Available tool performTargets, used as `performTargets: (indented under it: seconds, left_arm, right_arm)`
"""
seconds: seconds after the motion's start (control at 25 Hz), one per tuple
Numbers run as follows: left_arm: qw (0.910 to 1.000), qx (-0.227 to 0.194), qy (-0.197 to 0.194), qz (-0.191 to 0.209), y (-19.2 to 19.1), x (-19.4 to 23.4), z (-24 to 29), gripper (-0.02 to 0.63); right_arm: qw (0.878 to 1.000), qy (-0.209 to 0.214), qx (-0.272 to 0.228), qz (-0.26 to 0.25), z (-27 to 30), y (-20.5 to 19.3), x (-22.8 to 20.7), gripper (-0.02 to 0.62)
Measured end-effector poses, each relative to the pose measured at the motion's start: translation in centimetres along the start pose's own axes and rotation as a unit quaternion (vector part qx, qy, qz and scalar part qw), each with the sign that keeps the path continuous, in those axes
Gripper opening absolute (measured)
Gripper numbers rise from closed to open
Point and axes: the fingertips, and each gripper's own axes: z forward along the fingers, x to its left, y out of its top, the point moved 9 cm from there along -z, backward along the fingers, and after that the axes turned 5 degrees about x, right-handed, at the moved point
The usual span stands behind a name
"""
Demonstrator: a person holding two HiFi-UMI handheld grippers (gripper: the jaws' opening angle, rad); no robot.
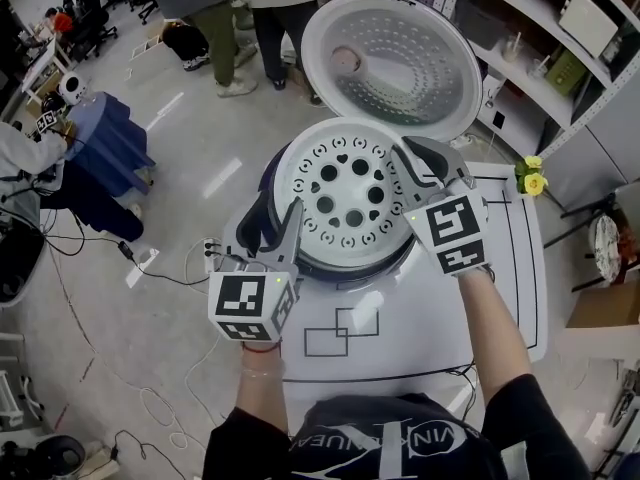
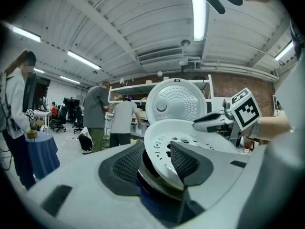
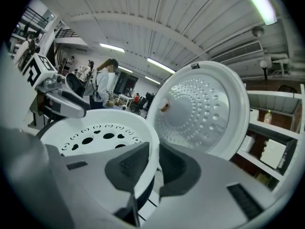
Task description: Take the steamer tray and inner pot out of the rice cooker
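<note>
1. The left grey two-jaw gripper, with a marker cube at its rear, points forward and nearly level. Its jaws are spread wide, with the near-left rim of the white perforated plastic steamer tray between them.
2. The right grey two-jaw gripper clamps the tray's right wall, one jaw inside and one outside.
3. The left forearm and right forearm reach forward, bare below black sleeves. A red band circles the left wrist.

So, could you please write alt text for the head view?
Seen from above, a person's right claw grips the right rim of a white perforated steamer tray in an open rice cooker, while the left claw straddles the tray's left rim, open. The cooker's lid stands raised behind.
</note>
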Motion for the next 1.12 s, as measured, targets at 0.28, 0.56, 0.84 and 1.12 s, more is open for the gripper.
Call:
performTargets:
  seconds: [0.28,0.56,0.84,1.12]
  left_arm:
    - [0.9991,0.032,-0.007,0.028,0.7,-0.9,0.9,0.164]
    - [0.9997,-0.002,0.005,0.023,1.8,-1.9,-0.4,0.129]
    - [0.9986,-0.052,0.005,0.001,3.5,-3.3,-2.4,0.106]
    - [0.9972,-0.068,-0.030,0.005,4.4,-8.9,-1.5,0.101]
  right_arm:
    - [0.996,-0.001,-0.082,0.035,-2.8,0.7,-1.1,0.057]
    - [0.990,-0.002,-0.123,0.068,-4.8,0.8,-1.4,0.054]
    - [0.982,-0.012,-0.154,0.111,-7.6,1.1,-1.7,0.049]
    - [0.977,-0.044,-0.166,0.130,-12.6,-2.0,-4.9,0.048]
